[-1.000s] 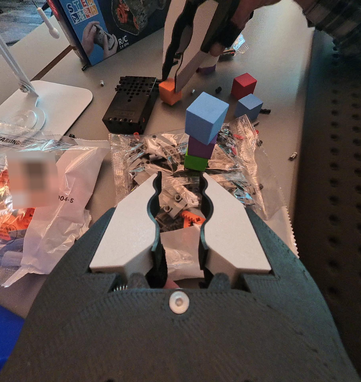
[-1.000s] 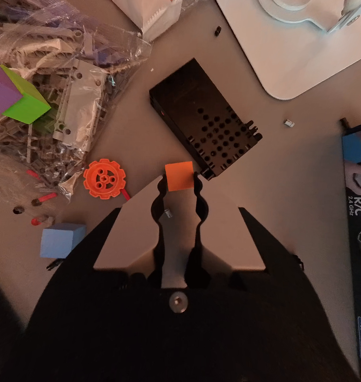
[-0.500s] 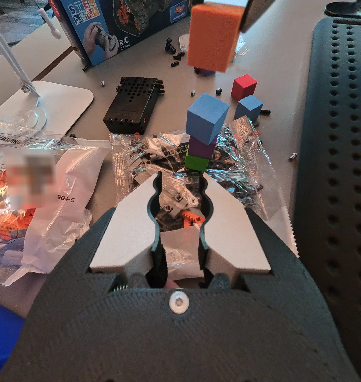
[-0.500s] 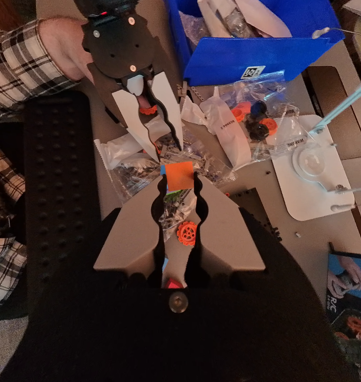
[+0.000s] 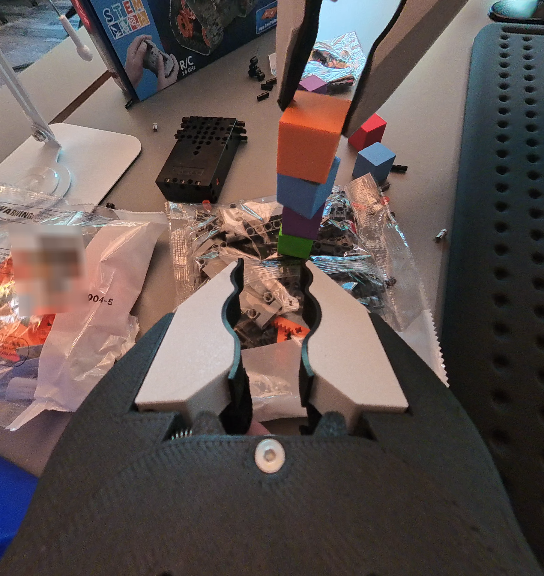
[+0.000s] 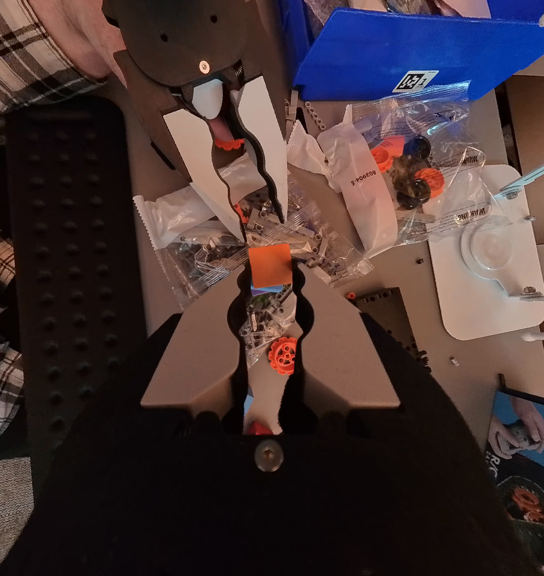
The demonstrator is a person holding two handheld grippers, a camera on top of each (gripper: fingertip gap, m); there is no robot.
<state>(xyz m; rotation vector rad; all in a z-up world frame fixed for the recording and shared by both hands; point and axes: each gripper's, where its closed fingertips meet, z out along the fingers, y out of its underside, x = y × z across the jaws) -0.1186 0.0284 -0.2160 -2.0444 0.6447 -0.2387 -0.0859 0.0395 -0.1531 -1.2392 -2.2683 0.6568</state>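
Observation:
A stack of foam cubes stands on a clear bag of grey parts (image 5: 227, 237): green (image 5: 294, 247) at the bottom, then purple (image 5: 300, 223), then blue (image 5: 302, 194). My right gripper (image 5: 314, 118) comes down from above, shut on an orange cube (image 5: 308, 141) that rests on the blue one, slightly offset. In the right wrist view the orange cube (image 6: 270, 265) sits between my right gripper's (image 6: 270, 268) tips. My left gripper (image 5: 271, 263) is open and empty, low over the bag just in front of the stack; it also shows in the right wrist view (image 6: 263, 229).
A black perforated block (image 5: 202, 162), a red cube (image 5: 367, 134), a loose blue cube (image 5: 373, 160) and a purple cube (image 5: 312, 84) lie behind the stack. A kit box (image 5: 171, 40), a white stand base (image 5: 87, 156), more bags (image 5: 77, 296), a dark studded mat (image 5: 513, 218), a blue bin (image 6: 404, 46). Tip to tip, the grippers are about 8 cm apart.
My right gripper lifted the orange cube off the table near the black block, carried it over the stack and lowered it onto the blue cube. My left gripper stayed still.

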